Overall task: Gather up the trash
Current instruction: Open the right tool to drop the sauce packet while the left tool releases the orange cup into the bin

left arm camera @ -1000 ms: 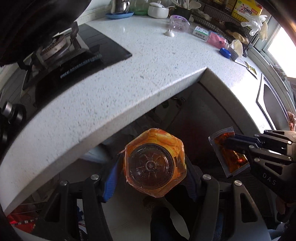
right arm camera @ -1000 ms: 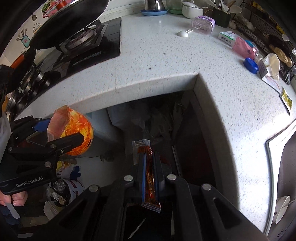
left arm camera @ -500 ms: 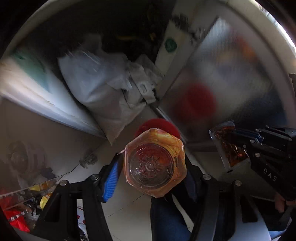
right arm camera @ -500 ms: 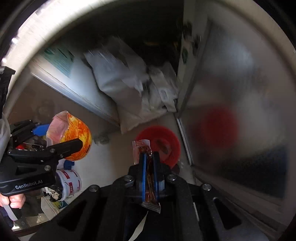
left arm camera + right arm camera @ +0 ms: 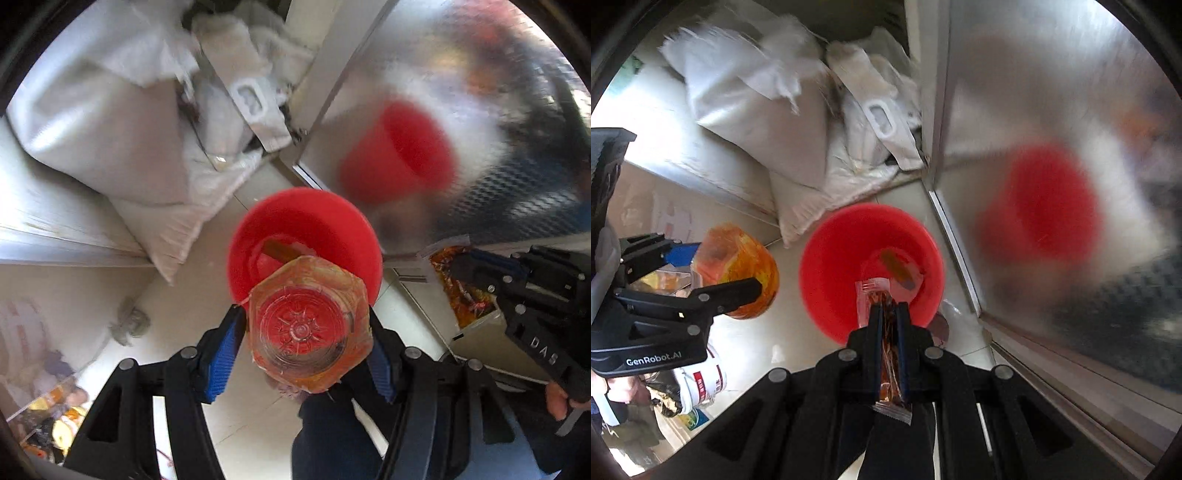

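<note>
A shiny metal panel [image 5: 1052, 110] fills the right side of both views and mirrors a blurred red shape. White sacks [image 5: 757, 110] are heaped at eleven o'clock against the pale floor [image 5: 750, 343]. A red bin [image 5: 831, 266] stands on the floor at the centre, just beside the panel's lower edge, with a few wrappers lying inside. The left tongs [image 5: 303, 332] are clenched on an orange-labelled bottle [image 5: 308, 325], seen bottom-on and hanging over the bin's six o'clock rim. The right tongs [image 5: 888, 317] are pinched tight on a brown snack wrapper [image 5: 875, 295], its clear top end poking out above the bin's near rim. In the left view that wrapper [image 5: 461, 288] sits at three o'clock.
</note>
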### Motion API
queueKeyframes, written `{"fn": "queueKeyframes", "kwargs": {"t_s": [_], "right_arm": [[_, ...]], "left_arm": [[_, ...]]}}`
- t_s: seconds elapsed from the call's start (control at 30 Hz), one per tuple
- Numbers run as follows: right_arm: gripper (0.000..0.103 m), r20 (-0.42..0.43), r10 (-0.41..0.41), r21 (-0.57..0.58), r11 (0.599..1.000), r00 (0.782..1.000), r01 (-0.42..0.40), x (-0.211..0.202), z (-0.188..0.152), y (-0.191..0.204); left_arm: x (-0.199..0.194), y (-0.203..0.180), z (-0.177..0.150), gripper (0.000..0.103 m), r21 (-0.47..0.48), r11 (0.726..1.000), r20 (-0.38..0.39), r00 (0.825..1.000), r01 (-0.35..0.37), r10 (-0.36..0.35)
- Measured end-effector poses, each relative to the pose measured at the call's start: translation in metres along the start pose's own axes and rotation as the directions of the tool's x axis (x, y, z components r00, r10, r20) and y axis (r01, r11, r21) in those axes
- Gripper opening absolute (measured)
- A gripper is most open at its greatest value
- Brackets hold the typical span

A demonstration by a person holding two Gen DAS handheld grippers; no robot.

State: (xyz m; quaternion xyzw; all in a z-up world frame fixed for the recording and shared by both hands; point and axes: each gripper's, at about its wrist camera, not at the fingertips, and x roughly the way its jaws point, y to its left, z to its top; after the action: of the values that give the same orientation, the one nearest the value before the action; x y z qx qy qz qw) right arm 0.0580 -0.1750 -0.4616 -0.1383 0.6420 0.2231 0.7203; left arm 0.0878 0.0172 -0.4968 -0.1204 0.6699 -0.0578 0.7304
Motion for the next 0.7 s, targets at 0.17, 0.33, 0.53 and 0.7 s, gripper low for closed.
{"fn": "queueKeyframes", "kwargs": {"t_s": [0.17,0.33,0.53,0.7], "right_arm": [[0.006,-0.019,0.014,0.029,0.999,1.0,-0.013,0.039,-0.003,-0.013],[0.006,-0.031,0.009,0.042,0.999,0.999,-0.008,0.056,-0.005,-0.024],[0.006,-0.047,0.0,0.057,0.998,0.999,0.003,0.064,-0.007,-0.031],[0.006,-0.05,-0.001,0.038,0.999,0.999,0.003,0.065,-0.007,-0.029]], "left_arm": [[0.04,0.003,0.003,0.06,-0.018,0.999,-0.013,0.999,0.033,-0.034],[0.068,0.002,0.009,0.062,-0.025,0.997,-0.016,0.998,0.068,-0.068],[0.082,0.001,0.013,0.082,-0.017,0.996,-0.049,0.995,0.086,-0.086],[0.077,0.004,0.011,0.083,-0.011,0.999,-0.054,0.997,0.051,-0.051]]}}
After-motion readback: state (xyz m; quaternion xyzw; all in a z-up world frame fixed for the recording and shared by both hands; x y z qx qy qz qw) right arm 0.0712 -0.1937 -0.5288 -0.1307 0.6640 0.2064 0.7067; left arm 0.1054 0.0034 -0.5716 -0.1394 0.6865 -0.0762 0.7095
